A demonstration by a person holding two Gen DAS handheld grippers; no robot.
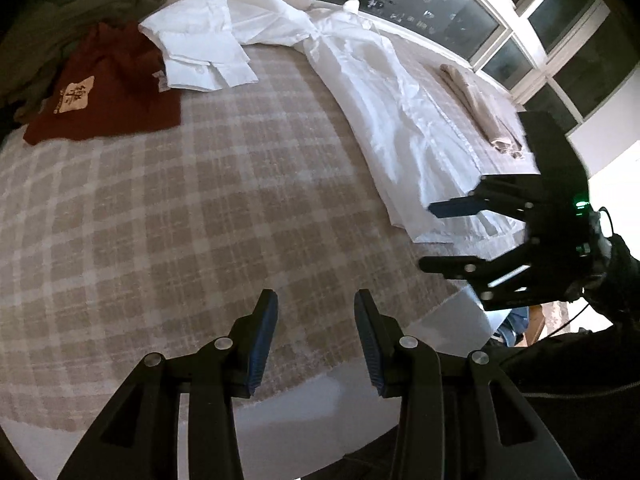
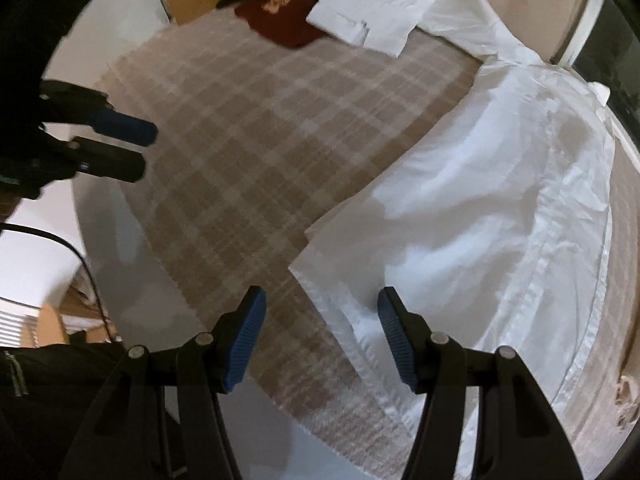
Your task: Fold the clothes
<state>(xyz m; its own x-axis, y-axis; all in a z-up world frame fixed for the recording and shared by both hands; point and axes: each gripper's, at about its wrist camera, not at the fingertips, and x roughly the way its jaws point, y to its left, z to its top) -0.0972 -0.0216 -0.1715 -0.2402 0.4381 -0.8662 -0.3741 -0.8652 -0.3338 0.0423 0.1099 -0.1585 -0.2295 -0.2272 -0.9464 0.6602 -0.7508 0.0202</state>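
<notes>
A long white shirt (image 1: 384, 92) (image 2: 492, 184) lies spread along the right side of a bed with a beige plaid cover (image 1: 192, 208) (image 2: 248, 128). My left gripper (image 1: 316, 320) is open above bare plaid near the bed's front edge, holding nothing. My right gripper (image 2: 322, 320) is open just over the shirt's near hem corner (image 2: 344, 320), with nothing between its fingers. In the left wrist view the right gripper (image 1: 432, 236) hovers open at the shirt's hem. In the right wrist view the left gripper (image 2: 140, 152) shows at the left.
A folded white shirt (image 1: 200, 48) (image 2: 368, 12) and a dark red garment (image 1: 104, 92) (image 2: 280, 16) lie at the far end, beside an olive pile (image 1: 60, 20). A folded beige cloth (image 1: 476, 108) lies by the dark window (image 1: 440, 4). A person's dark sleeve (image 1: 568, 356) is at the right.
</notes>
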